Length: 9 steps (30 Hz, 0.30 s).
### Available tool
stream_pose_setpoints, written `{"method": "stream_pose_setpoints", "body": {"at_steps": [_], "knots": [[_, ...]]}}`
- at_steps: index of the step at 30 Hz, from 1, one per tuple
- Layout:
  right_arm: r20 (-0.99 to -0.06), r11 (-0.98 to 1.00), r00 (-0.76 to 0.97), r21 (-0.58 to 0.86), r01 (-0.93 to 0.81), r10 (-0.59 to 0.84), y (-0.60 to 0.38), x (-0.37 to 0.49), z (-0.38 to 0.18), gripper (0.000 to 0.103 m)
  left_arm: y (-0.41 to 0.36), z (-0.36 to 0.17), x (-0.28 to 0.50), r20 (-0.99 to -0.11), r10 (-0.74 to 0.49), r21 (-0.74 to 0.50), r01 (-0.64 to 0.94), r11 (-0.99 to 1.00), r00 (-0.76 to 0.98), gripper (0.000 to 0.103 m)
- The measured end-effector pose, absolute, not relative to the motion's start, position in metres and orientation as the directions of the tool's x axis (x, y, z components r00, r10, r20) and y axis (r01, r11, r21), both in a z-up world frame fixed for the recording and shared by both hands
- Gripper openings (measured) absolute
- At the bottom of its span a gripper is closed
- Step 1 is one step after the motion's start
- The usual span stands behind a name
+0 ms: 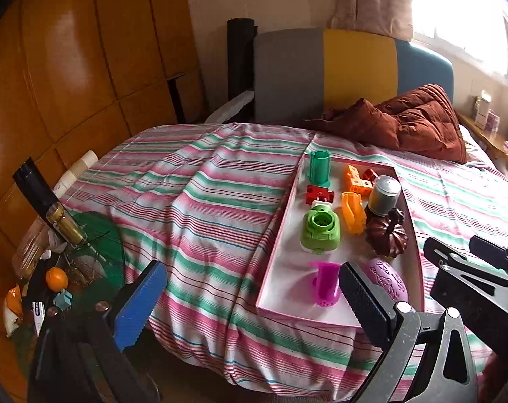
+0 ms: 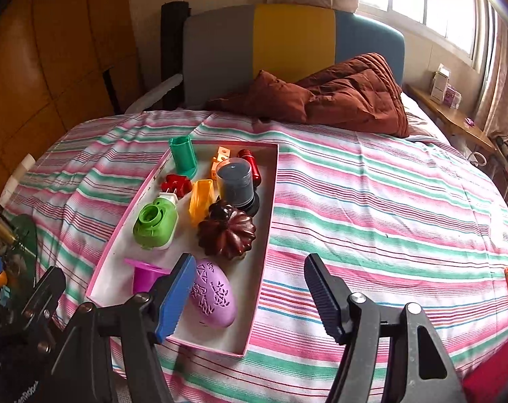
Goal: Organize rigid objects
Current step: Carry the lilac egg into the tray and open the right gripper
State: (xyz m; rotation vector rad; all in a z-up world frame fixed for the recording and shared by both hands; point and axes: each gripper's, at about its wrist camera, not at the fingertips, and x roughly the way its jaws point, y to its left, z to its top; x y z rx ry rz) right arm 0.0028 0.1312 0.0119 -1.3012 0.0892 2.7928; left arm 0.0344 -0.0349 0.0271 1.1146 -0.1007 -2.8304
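While both jaws gape, tray (image 2: 269, 208) borders bare bedspread (image 2: 371, 201).

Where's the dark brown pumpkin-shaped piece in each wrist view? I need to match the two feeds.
Left wrist: the brown pumpkin sits right of centre, near the tray's right rim.
Right wrist: the pumpkin sits left of centre, mid-tray.
Shared landmark: the lilac egg lies just in front of it in both views.
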Motion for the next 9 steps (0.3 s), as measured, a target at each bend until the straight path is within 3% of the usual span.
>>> {"method": "stream_pose_setpoints", "body": {"at_steps": [9], "knots": [[-0.773, -0.995, -0.634, 0.039, -0.094, 0.03, 0.1348, 0.0019, 0.0085, 0.068, -0.0343, 0.0242, 0.0331, -0.69, -0.096, 0.075, 0.061, -0.995, -0.717, 0.103]]}}
